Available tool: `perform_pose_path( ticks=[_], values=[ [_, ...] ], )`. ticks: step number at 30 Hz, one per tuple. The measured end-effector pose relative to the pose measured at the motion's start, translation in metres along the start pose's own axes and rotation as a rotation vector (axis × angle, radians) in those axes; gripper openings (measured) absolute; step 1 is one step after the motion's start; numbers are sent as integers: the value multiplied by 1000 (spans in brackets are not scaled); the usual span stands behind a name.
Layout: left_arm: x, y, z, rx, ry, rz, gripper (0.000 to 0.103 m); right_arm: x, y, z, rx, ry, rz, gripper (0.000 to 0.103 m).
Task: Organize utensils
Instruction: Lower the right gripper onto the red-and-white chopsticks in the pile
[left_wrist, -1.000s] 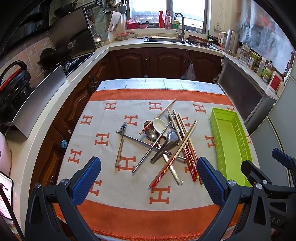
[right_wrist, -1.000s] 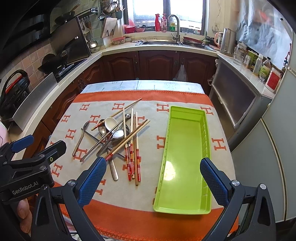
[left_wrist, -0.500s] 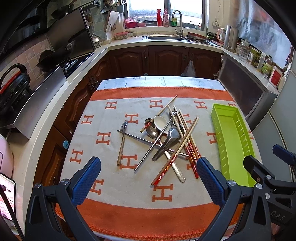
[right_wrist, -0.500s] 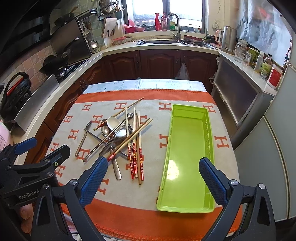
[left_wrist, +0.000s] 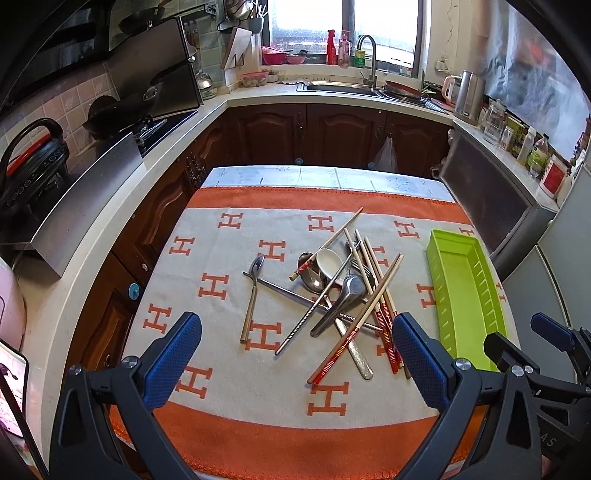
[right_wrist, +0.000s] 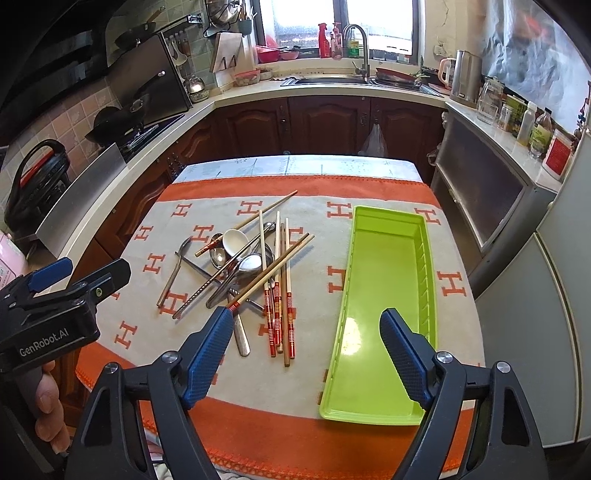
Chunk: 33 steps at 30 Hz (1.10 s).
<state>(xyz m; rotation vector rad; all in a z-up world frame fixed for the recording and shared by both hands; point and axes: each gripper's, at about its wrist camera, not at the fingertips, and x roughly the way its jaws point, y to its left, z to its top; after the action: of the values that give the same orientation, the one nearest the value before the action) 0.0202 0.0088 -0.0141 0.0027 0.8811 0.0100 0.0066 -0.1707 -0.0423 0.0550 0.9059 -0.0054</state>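
Observation:
A heap of utensils (left_wrist: 340, 291) lies mid-table: wooden chopsticks with red ends (left_wrist: 354, 328), metal spoons, a white ceramic spoon (left_wrist: 328, 260), and one metal spoon apart to the left (left_wrist: 253, 295). The heap also shows in the right wrist view (right_wrist: 255, 269). An empty green tray (right_wrist: 388, 306) lies to its right; it also shows in the left wrist view (left_wrist: 465, 295). My left gripper (left_wrist: 295, 358) is open and empty, above the table's near edge. My right gripper (right_wrist: 306, 354) is open and empty, between the chopstick ends and the tray.
An orange and beige cloth (left_wrist: 229, 295) covers the table. Kitchen counters run left, behind and right, with a stove (left_wrist: 122, 110), a sink (left_wrist: 343, 86) and a kettle (left_wrist: 469, 92). The other gripper shows at each view's edge (right_wrist: 55, 306).
Both views have drawn slightly closer to the table and shifted. The right gripper's fingers stand somewhat closer together than before. The utensils and tray have not moved.

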Motion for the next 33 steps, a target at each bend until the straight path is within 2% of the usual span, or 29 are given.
perform_pose_path(
  ticks=[8, 22, 25, 30, 33],
  values=[
    [1, -1, 3, 22, -5, -12, 102, 4, 0, 2, -2, 25, 11, 77],
    [16, 3, 10, 76, 53, -10, 102, 22, 3, 19, -33, 37, -5, 76],
    [22, 5, 12, 82, 82, -51, 102, 29, 5, 24, -39, 56, 12, 72],
    [33, 14, 19, 110, 76, -10, 102, 43, 6, 37, -26, 93, 57, 67],
    [48, 25, 28, 120, 102, -36, 100, 61, 5, 47, 10, 139, 110, 60]
  ],
)
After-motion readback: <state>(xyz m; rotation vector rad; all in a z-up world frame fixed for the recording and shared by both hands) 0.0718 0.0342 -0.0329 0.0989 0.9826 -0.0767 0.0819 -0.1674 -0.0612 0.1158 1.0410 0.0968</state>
